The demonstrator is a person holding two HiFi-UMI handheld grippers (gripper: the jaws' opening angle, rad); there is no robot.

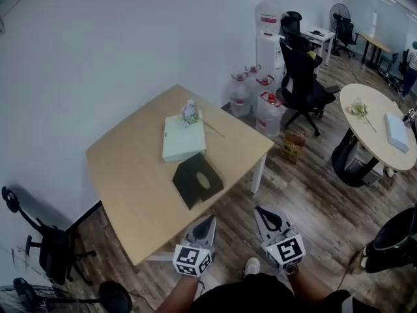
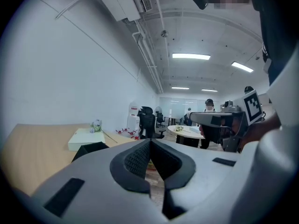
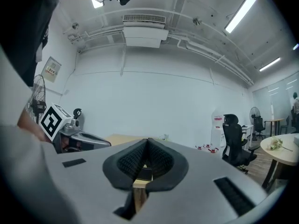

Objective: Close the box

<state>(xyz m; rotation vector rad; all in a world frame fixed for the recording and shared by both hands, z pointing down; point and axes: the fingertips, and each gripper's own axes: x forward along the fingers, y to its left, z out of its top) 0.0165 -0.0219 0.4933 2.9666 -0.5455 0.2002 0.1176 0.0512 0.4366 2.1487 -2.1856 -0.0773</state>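
Black box (image 1: 197, 180): on the wooden table (image 1: 130, 175), near its front edge, just before a pale flat box (image 1: 184, 137).
Left gripper (image 1: 208, 220): jaws together, empty, near the black box, apart from it.
Right gripper (image 1: 261, 211): jaws together, empty, farther right, over the floor.

Illumination: bright and even, supplied by ceiling light strips (image 2: 191, 56) that burn out to plain white in both gripper views. The white wall (image 1: 130, 38) returns diffuse light, and the bench (image 1: 124, 168) shows no strong glare.

Shadows: soft and faint, with a darker band on the floor (image 1: 98, 223) beneath the bench edge.

Head view: sharp, wide-angle, straight edges bowed towards the frame borders.

Gripper views: fisheye, circular field with black corners. The left gripper (image 2: 150, 143) and right gripper (image 3: 147, 141) lie close to the lens and render soft; the background is clearer.
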